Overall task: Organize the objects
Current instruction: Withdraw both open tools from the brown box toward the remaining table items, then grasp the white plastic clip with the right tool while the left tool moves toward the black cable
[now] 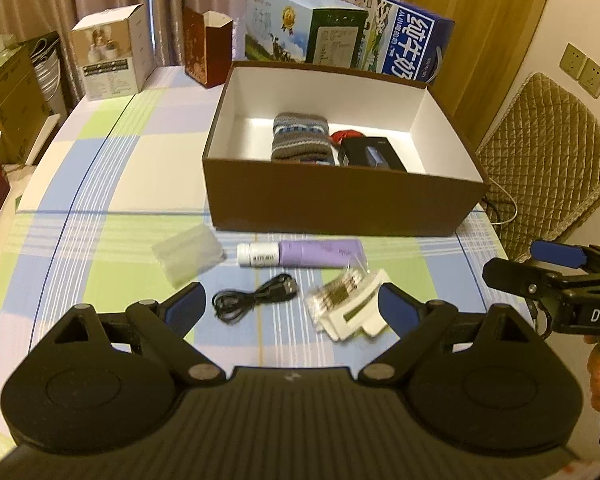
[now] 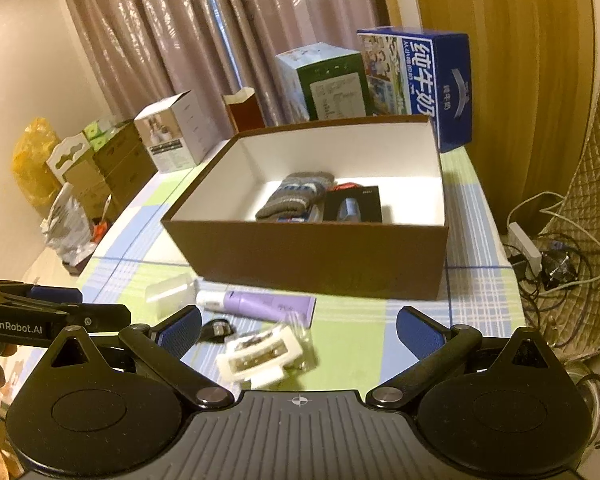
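1. Left gripper (image 1: 288, 300) jaws wide, empty, over the cable (image 1: 252, 298) and cotton swabs (image 1: 346, 300).
2. Right gripper (image 2: 300, 328) wide, empty.
3. Tube (image 1: 300, 254) near the brown box (image 1: 340, 200); sock (image 1: 302, 140) inside the box.

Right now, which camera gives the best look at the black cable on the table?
The left wrist view: the black cable lies whole and coiled between its fingers. In the right wrist view the cable is mostly hidden behind a blue finger pad and the white packet.

Purple tube (image 1: 300, 253), black cable (image 1: 252, 299), swab pack (image 1: 348, 304) before brown box (image 1: 340, 204).
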The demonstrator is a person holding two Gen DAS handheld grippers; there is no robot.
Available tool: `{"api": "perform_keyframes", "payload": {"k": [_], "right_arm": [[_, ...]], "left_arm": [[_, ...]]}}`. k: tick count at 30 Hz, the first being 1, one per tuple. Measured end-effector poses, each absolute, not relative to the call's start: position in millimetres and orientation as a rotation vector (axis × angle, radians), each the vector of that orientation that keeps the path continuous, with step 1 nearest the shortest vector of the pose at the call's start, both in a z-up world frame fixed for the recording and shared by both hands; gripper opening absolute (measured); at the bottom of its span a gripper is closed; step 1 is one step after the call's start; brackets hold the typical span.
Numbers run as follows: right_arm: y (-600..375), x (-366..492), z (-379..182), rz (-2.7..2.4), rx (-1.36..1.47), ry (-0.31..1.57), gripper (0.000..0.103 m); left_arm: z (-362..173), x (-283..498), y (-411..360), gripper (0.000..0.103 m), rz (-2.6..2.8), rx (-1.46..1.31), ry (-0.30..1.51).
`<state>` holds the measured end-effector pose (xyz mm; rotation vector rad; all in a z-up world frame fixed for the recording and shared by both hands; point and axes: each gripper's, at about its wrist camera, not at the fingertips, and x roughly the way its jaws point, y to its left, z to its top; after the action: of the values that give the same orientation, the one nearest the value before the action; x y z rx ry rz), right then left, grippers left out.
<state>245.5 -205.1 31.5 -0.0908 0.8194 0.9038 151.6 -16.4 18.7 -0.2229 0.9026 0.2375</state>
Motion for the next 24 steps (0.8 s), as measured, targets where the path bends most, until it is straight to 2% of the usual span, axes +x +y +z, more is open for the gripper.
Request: {"api": "perform_keyframes", "payload": {"k": [13,24], "right_arm": [[-208,219,11,0.968,-0.131,0.876,0.101],[-196,216,-5,0.978,-0.152,0.896,0.101]], "left_arm": [[-1,111,-29,0.091,0.319,-0.255,0.960],[-16,115,-23,0.091,0.317,-0.241,1.004]]}}
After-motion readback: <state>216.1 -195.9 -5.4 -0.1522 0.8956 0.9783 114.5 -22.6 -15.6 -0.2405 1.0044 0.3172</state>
